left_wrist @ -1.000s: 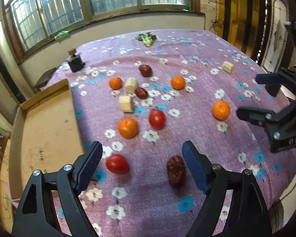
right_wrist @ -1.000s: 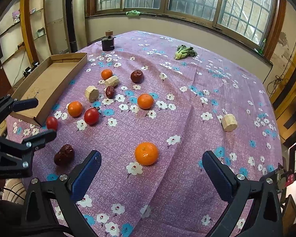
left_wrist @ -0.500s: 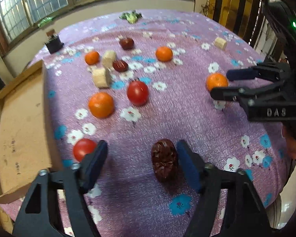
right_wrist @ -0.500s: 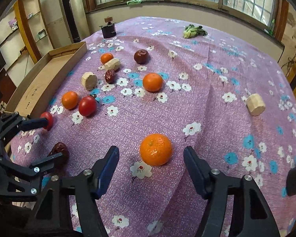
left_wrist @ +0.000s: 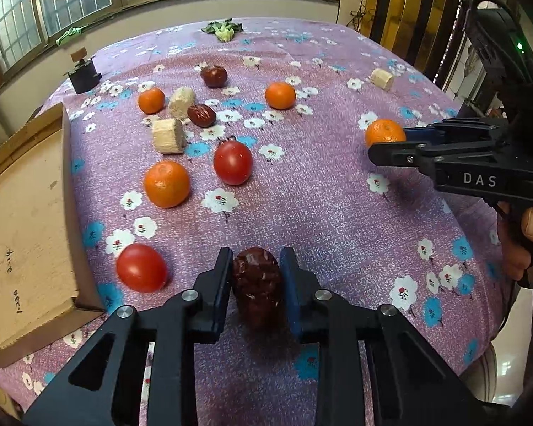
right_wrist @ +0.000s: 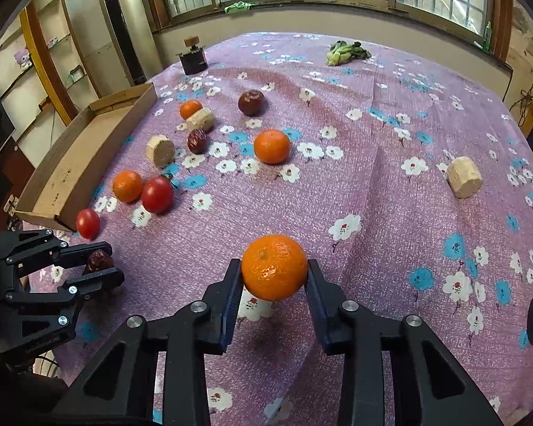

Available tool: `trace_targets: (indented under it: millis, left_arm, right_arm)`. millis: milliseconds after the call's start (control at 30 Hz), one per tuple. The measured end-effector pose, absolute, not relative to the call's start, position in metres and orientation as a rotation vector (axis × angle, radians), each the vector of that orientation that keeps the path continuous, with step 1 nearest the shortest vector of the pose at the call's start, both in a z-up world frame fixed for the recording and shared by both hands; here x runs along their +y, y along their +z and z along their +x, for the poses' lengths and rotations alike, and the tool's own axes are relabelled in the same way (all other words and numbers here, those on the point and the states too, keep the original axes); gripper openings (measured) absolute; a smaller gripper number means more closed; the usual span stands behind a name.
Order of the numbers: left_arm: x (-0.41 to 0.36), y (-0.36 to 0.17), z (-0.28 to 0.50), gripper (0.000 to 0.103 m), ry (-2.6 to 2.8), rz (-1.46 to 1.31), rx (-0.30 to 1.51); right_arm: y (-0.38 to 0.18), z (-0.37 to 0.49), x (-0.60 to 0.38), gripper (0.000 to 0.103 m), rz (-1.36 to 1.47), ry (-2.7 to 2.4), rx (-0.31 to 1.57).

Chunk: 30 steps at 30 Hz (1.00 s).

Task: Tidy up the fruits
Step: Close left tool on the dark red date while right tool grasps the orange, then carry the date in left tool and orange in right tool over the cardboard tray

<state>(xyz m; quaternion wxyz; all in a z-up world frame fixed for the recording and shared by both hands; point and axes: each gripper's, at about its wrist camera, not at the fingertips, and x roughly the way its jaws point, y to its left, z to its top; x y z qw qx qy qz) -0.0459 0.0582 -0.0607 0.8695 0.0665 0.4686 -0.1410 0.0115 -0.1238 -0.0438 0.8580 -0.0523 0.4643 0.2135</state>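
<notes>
1. Since the earlier frames, closed in from wide apart: left gripper [left_wrist: 256,280] now clamped on the wrinkled dark-red date [left_wrist: 256,282], right gripper [right_wrist: 273,277] now clamped on the round orange tangerine [right_wrist: 274,267].
2. Date pinched between both blue-padded fingers [left_wrist: 221,285], low at the near edge of the purple flowered tablecloth [left_wrist: 337,195]; whether touching the cloth, could not tell.
3. Tangerine gripped on both sides above the cloth, its shadow below.
4. Just left of the date lay a small red tomato [left_wrist: 141,267], beside the corner of the shallow cardboard tray [left_wrist: 21,213].
5. Farther off: a second tangerine [left_wrist: 166,184] near a larger red tomato [left_wrist: 232,162], then pale cork-like cylinders [left_wrist: 167,136].
</notes>
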Motion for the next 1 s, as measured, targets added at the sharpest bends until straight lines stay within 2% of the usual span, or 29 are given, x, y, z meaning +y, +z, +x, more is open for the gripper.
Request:
trace_targets:
  millis: [267,1000]
  left_arm:
    - [0.078,-0.041,-0.052,0.024,-0.270,0.104,0.933]
    - [0.161,-0.020,-0.057,0.024,-0.143,-0.036,0.880]
  right_arm:
    - [-0.018,0.002,-0.105,0.036,-0.108,0.500,0.923]
    - [0.009,-0.006,-0.032,0.036,-0.102,0.654,0.884]
